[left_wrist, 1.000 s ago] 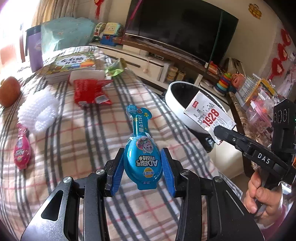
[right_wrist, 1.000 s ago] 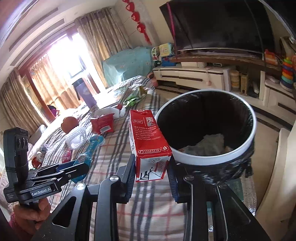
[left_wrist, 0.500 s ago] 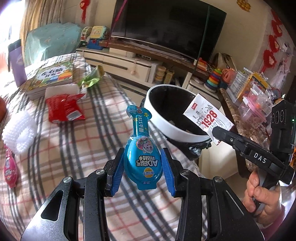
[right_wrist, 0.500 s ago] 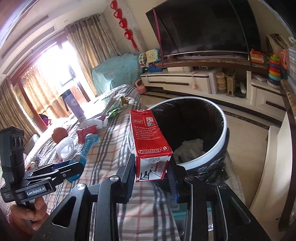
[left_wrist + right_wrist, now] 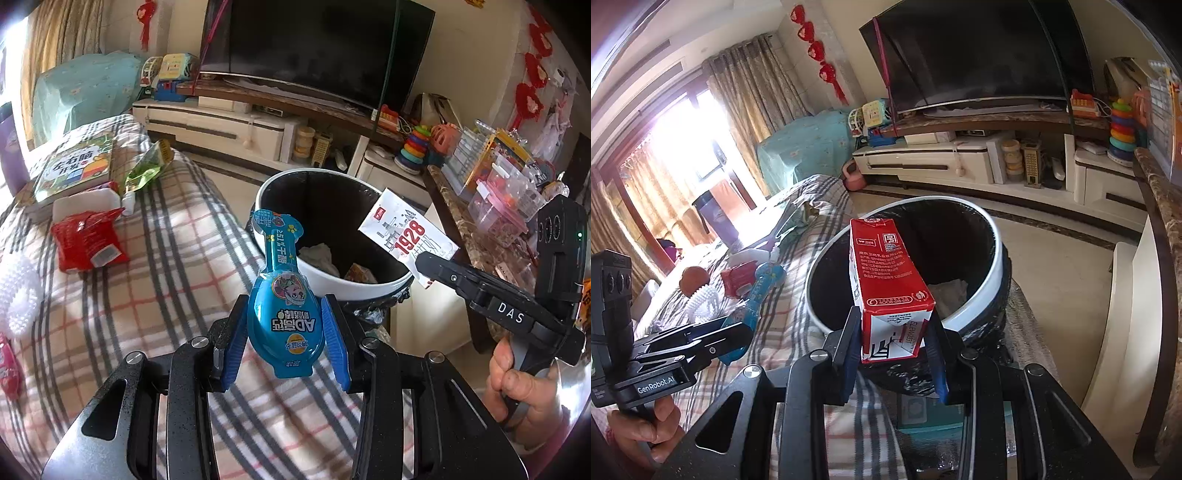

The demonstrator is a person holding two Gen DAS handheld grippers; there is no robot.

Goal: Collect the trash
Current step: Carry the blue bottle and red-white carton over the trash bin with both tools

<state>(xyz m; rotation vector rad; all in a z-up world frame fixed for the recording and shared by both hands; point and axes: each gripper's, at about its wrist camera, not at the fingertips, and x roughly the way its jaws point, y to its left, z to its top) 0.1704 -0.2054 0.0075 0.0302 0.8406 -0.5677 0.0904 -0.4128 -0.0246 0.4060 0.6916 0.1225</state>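
My left gripper point(image 5: 283, 325) is shut on a blue drink pouch point(image 5: 282, 302), held upright over the plaid cloth beside the white-rimmed trash bin point(image 5: 369, 286). My right gripper point(image 5: 894, 345) is shut on a red and white milk carton point(image 5: 890, 288), held at the bin's near rim point(image 5: 991, 280). The carton also shows in the left wrist view point(image 5: 408, 236) over the bin's right edge. The bin has a black liner with crumpled trash point(image 5: 319, 254) inside. The left gripper and pouch show in the right wrist view point(image 5: 753, 295) to the left.
On the plaid cloth point(image 5: 166, 277) lie a red wrapper point(image 5: 86, 242), a white box point(image 5: 83, 201), a green pouch point(image 5: 147, 170), a book point(image 5: 72, 166), a white brush point(image 5: 18, 291) and a pink item point(image 5: 7, 369). A TV stand point(image 5: 258, 129) is behind. A cluttered counter point(image 5: 495, 206) stands right.
Both grippers have moved toward the bin with their items. The bin now sits closer and more centred in both views; the carton is at its rim.
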